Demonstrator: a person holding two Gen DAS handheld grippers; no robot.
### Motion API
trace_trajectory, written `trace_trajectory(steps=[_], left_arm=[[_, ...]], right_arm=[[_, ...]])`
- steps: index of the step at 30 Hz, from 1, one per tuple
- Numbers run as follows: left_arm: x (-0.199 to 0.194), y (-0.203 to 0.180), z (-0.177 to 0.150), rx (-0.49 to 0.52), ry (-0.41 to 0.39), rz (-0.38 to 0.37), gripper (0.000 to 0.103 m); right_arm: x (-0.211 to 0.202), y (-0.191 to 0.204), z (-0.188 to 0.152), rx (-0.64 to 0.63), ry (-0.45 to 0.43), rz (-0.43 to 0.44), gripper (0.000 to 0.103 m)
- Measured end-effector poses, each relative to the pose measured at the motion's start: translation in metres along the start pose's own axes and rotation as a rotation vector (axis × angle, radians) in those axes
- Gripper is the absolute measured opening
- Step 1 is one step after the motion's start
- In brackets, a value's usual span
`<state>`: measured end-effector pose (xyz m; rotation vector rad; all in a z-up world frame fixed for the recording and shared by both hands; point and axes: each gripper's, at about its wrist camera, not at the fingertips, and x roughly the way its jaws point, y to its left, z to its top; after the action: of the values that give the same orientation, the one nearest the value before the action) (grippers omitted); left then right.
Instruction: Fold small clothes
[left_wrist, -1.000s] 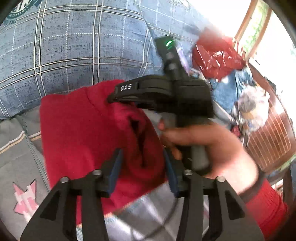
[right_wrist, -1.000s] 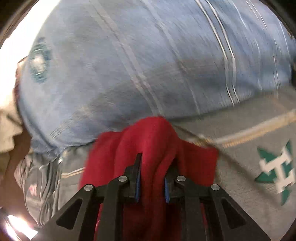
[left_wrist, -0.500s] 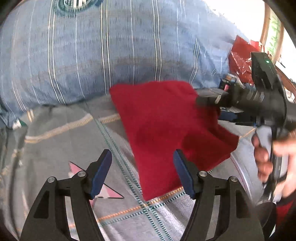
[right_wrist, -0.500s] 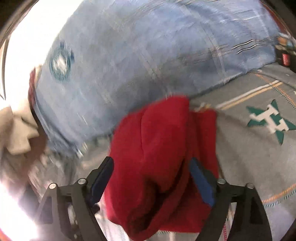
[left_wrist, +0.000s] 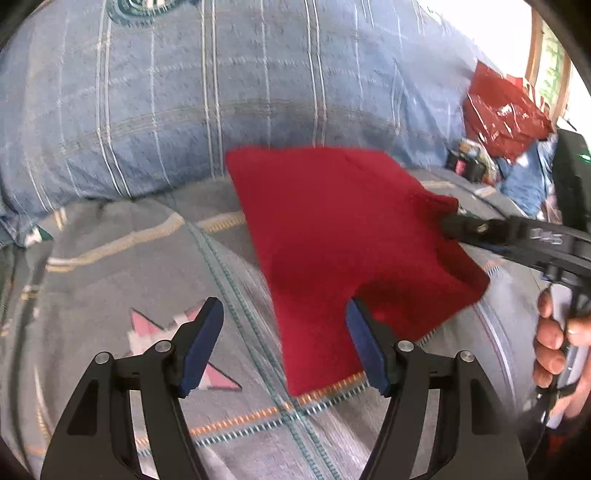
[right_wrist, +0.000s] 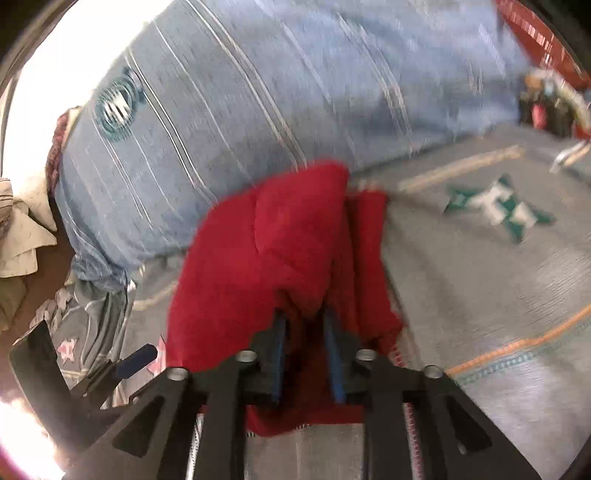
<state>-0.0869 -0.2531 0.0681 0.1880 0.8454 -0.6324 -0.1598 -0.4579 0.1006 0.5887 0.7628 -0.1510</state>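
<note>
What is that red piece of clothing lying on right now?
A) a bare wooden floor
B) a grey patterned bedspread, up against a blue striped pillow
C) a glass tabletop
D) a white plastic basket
B: the red garment lies on the grey bedspread, its far edge against the blue striped pillow.

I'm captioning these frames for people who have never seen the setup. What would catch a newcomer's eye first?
The bright red garment stands out first, spread on the grey patterned bedcover in front of a big blue plaid pillow. Next, the right gripper, whose jaws have just been closing, pinches a bunched fold of it. The left gripper hovers open at its near edge.
</note>
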Motion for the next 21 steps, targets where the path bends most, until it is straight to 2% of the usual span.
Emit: trace_trajectory(steps=[1,3,5,6,8,9,11,15,17,18,19,21], left_arm=[[0.0,0.001,0.005,-0.012,-0.015,0.0,0.069],[0.003,0.002,0.011,-0.029,-0.021,-0.008,0.072],[0.009,0.003,0.018,-0.052,-0.028,-0.016,0.072],[0.014,0.004,0.021,-0.069,-0.027,-0.024,0.072],[0.022,0.004,0.024,-0.088,-0.005,-0.046,0.072],[0.024,0.005,0.024,-0.095,0.006,-0.057,0.072],[0.028,0.007,0.022,-0.108,0.015,-0.092,0.073],[0.033,0.014,0.02,-0.139,-0.003,-0.123,0.083],[0.037,0.02,0.021,-0.18,0.009,-0.145,0.084],[0.037,0.022,0.022,-0.192,0.014,-0.161,0.084],[0.038,0.022,0.024,-0.196,0.016,-0.172,0.084],[0.04,0.021,0.028,-0.188,0.021,-0.184,0.086]], right_arm=[[-0.006,0.002,0.002,-0.006,-0.037,-0.005,0.057],[-0.012,0.005,0.008,-0.023,-0.108,-0.01,0.066],[0.001,0.005,0.012,-0.024,-0.079,-0.009,0.067],[0.009,0.004,0.012,-0.017,-0.059,-0.018,0.065],[0.03,0.005,0.013,-0.013,-0.024,-0.022,0.025],[0.037,0.003,0.011,-0.016,0.01,-0.014,0.019],[0.033,0.001,0.007,-0.05,0.032,-0.038,0.018],[0.032,-0.006,-0.003,-0.051,0.052,-0.052,0.019],[0.024,-0.005,0.001,-0.049,0.021,-0.014,0.027],[0.018,-0.007,0.004,-0.032,-0.013,0.004,0.037],[0.01,-0.01,0.008,-0.009,-0.061,0.002,0.061],[-0.001,-0.018,0.015,0.029,-0.159,-0.013,0.088]])
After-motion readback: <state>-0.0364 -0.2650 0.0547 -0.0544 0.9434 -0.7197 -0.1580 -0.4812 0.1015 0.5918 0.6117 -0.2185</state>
